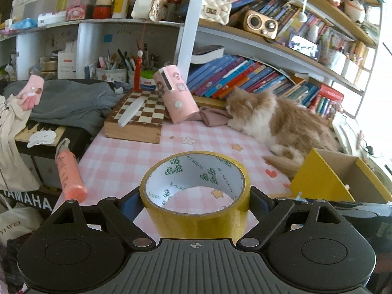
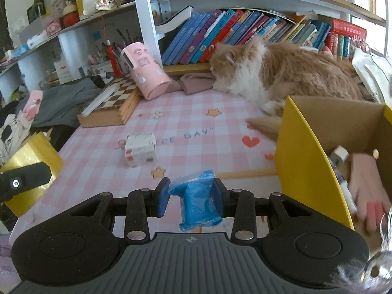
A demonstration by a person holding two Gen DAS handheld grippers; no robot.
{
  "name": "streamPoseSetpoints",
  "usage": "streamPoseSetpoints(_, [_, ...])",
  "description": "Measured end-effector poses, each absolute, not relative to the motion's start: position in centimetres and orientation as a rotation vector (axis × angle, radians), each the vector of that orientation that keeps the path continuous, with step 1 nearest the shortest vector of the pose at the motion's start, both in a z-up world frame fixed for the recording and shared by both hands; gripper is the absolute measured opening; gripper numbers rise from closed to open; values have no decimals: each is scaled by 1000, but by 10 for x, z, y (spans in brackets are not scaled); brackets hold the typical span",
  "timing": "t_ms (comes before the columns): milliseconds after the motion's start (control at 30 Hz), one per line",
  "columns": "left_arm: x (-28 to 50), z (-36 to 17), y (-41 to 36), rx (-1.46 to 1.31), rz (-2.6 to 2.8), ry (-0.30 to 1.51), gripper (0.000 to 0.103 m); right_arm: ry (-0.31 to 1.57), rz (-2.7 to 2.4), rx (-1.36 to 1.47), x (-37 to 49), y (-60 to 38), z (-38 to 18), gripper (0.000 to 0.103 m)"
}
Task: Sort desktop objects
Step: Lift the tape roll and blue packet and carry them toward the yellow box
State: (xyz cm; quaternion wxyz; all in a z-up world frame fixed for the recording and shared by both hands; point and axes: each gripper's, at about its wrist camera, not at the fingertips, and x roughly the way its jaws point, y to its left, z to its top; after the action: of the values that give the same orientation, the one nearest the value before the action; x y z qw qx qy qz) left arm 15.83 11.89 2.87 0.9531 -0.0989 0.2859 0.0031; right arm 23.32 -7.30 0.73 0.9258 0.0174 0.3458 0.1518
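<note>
My left gripper [image 1: 196, 199] is shut on a yellow roll of tape [image 1: 196, 210], held above the pink checked tablecloth [image 1: 152, 156]; the roll also shows in the right wrist view [image 2: 31, 169] at the left edge. My right gripper [image 2: 191, 196] is shut on a blue roll of plastic bags [image 2: 198, 203] just left of the yellow cardboard box [image 2: 308, 161]. The box holds a pink glove [image 2: 367, 188] and a marker pen [image 2: 340, 171]. A small white box [image 2: 140, 149] lies on the cloth ahead of the right gripper.
An orange and white cat [image 2: 281, 73] lies at the back of the table beside the box. A chessboard box [image 2: 110, 105] and a tilted pink case [image 2: 147, 76] stand at the back left. A pink tube [image 1: 69, 171] lies at the table's left edge. Bookshelves rise behind.
</note>
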Motion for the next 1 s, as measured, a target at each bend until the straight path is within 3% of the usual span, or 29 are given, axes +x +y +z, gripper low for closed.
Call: streamPoseSetpoints(1000, [65,36,94,-135,-186,609,89,734,274,110,86,-108,5,34])
